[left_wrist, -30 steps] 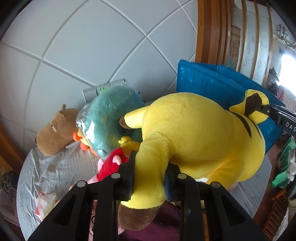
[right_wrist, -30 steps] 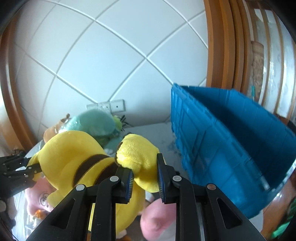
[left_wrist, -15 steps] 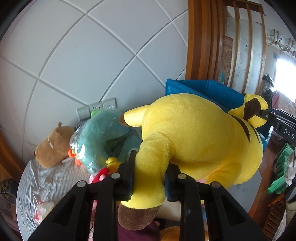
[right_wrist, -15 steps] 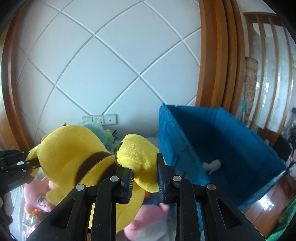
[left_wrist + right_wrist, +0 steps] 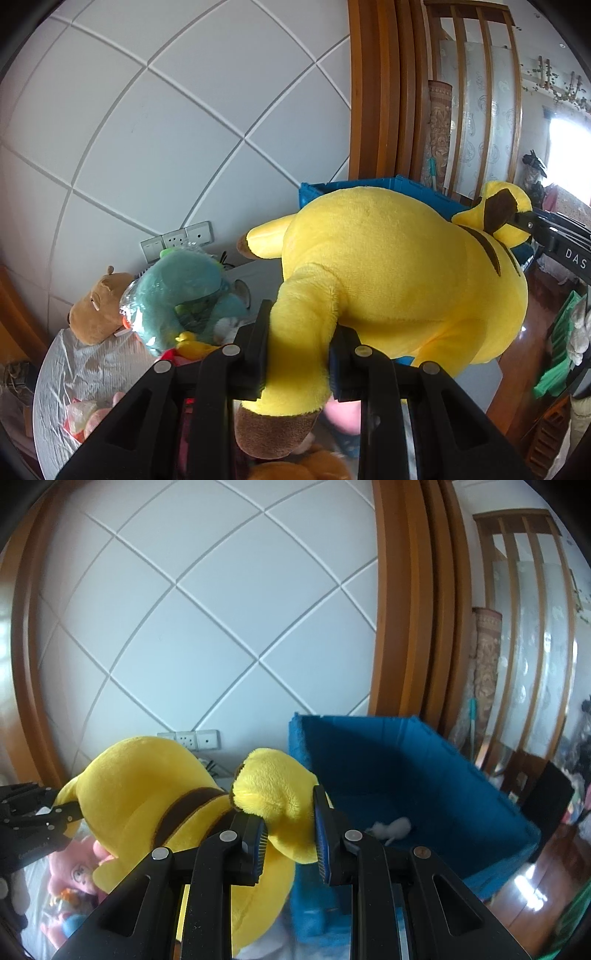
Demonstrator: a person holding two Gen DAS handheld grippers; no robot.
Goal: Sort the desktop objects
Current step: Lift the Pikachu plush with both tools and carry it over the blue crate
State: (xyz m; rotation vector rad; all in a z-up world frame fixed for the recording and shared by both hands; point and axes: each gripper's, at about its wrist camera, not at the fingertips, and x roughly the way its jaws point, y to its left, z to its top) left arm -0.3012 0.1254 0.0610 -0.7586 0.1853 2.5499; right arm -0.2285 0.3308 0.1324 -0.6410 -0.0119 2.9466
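A big yellow plush toy [image 5: 399, 266] with brown stripes hangs in the air between both grippers. My left gripper [image 5: 298, 352] is shut on one of its yellow limbs. My right gripper [image 5: 289, 827] is shut on another yellow limb [image 5: 277, 794] at the plush's far end. The plush [image 5: 147, 782] is held above the table, beside the open blue bin [image 5: 424, 775]. The left gripper also shows in the right wrist view [image 5: 66, 814], and the right gripper in the left wrist view [image 5: 532, 225].
A teal plush in plastic wrap [image 5: 177, 295], a brown plush [image 5: 96, 306] and a pink plush [image 5: 74, 867] lie on the cloth-covered table [image 5: 74, 369]. A small white item [image 5: 391, 827] lies in the bin. Tiled wall and sockets [image 5: 177, 240] stand behind.
Both grippers have lifted the yellow plush higher; the table toys and blue bin sit lower in view and the bin's inside now shows.
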